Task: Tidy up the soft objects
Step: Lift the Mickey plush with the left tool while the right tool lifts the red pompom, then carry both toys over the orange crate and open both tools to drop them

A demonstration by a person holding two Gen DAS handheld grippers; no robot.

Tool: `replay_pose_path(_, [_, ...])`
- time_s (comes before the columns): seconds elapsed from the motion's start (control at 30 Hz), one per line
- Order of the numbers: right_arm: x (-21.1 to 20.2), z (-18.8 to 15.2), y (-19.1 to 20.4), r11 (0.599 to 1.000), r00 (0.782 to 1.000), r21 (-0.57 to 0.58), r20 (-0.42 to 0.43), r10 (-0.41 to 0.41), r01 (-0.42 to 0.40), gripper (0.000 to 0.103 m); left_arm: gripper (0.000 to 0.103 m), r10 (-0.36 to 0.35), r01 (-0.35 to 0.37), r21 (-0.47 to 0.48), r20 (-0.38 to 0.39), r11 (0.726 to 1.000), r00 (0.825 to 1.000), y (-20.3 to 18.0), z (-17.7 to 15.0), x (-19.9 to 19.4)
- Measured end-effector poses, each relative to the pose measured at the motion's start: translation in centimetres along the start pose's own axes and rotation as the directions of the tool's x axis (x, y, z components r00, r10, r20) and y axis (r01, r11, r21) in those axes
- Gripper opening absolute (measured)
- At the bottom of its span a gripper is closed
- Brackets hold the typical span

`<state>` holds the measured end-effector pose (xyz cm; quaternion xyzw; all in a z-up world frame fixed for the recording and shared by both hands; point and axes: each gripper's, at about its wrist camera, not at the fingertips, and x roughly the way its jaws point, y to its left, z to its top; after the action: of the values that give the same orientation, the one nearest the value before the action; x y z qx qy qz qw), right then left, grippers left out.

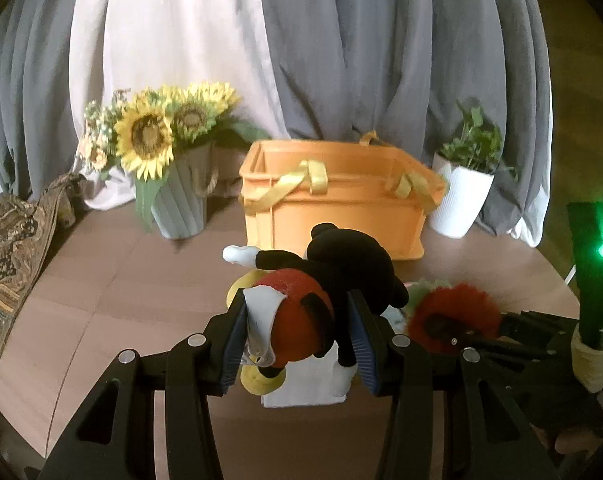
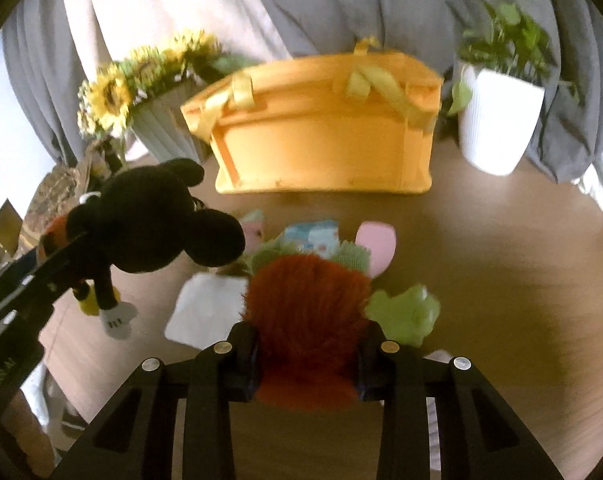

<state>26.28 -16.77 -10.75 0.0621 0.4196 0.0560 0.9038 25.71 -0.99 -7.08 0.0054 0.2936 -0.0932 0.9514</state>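
Orange basket [image 1: 333, 216] dead ahead of both my claws, long axis across view, open top up; neither claw clearly nearer. Left claw [image 1: 297, 344] clamped on mouse plush [image 1: 341, 276], black head toward basket, clear of bench [image 1: 121, 300]. Right claw [image 2: 307, 364] clamped on red furry plush [image 2: 307, 312], green limbs.

Grey curtains [image 1: 381, 60] across the whole back, pale pink drape [image 1: 169, 40] at upper left. Below, brown wooden counter [image 1: 121, 280]. Patterned cloth [image 1: 9, 248] at left edge. Soft daylight, brightest at upper left.
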Motion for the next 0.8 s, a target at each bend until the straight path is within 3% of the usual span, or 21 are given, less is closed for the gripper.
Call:
replay_pose_path(0.37, [-4.0,3.8,0.1,1.0,0.987,-0.005,0.16,-0.009,0.01,0.035,0.047,-0.016,0.017,-0.008,0.109,1.0,0.994,-0.1,3.4,-1.4])
replay_pose_path(0.8, [-6.6,8.8,0.3,0.999,0.945,-0.003,0.324,-0.032,0.035,0.035,0.047,-0.022,0.022,0.004,0.231,1.0,0.973,0.0,7.7,-1.4])
